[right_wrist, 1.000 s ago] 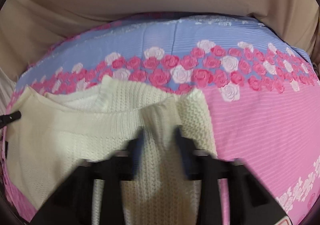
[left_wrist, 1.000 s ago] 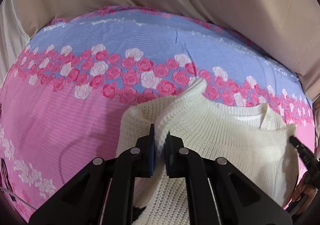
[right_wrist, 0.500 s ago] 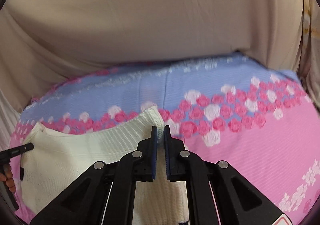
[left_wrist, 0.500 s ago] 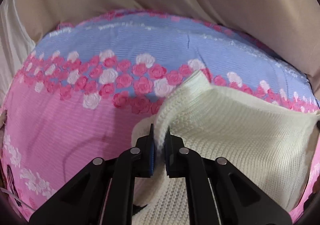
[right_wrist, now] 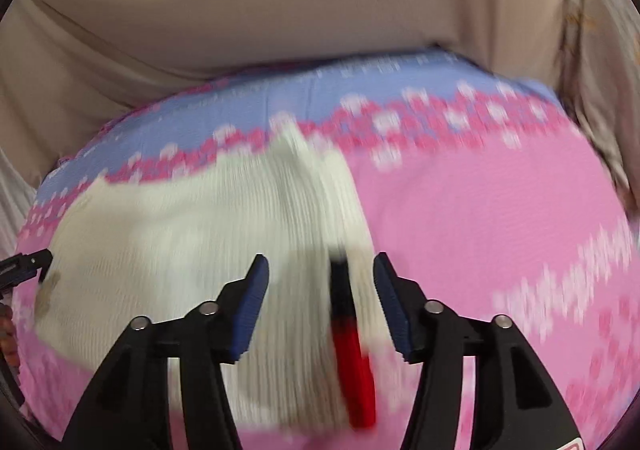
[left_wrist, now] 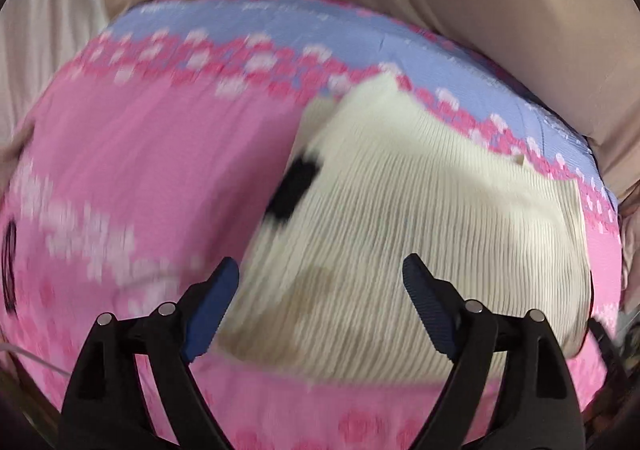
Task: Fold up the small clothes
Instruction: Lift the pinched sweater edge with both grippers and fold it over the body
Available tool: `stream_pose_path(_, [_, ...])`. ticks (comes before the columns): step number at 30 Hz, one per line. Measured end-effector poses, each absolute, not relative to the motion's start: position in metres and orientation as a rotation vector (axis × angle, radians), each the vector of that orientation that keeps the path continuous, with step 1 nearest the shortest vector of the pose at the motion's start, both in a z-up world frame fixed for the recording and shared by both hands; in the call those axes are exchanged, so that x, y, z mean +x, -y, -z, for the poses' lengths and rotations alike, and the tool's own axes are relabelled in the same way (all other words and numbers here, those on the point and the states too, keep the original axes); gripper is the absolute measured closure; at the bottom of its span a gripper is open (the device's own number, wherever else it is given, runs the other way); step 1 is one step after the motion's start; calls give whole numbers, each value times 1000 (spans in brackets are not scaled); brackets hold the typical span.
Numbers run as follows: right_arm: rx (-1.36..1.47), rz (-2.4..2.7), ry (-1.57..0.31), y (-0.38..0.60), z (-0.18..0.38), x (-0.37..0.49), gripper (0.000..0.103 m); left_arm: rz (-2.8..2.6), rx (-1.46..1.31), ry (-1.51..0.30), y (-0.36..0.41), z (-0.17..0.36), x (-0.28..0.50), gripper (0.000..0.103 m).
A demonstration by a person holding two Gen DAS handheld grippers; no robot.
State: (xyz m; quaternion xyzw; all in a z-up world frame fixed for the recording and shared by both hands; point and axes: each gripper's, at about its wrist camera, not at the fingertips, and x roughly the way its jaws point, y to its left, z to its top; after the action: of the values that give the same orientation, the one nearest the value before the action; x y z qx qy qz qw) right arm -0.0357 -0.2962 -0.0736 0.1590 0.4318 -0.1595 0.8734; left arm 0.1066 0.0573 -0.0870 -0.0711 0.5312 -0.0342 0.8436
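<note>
A cream knitted sweater lies folded on the bedspread, with a black patch at its left edge; both views are motion-blurred. My left gripper hovers over the sweater's near left part, its jaws opening wide, pads clear of the knit. In the right wrist view the same sweater shows a black-and-red stripe near its right edge. My right gripper is over that edge, jaws opening, with the fabric below and between the blue pads but not pinched. The left gripper's tip pokes in at the far left.
The pink and blue rose-patterned bedspread covers the bed. Beige draped fabric rises behind it. A person's fingers show at the left edge of the right wrist view.
Both grippers were shut on the sweater's upper corners; they have carried them over, let go and drawn back. The sweater now lies folded with its ribbed side up.
</note>
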Motion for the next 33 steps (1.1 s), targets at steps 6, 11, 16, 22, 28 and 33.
stream_pose_path(6, [472,315,-1035,273,117,-106,46,32,-241,-1192,-72,115,58,21])
stream_pose_path(11, [541,262,-1008,265,127,-96,46,10,-380,-1199,-81,131,66,21])
stream_pose_path(16, [684,242,-981,272,139,-70,43,4,-467,-1212,-84,142,88,21])
stream_pose_path(22, [798,282,-929,284,137,-55,52,22,-518,-1253,-86,139,99,50])
stream_pose_path(28, [772,270,-893,286,115,-54,92,98,-463,-1239,-84,104,83,91])
stream_pose_path(33, [681,257,-824,282,67,-83,95,170,-404,-1237,-83,65,53,93])
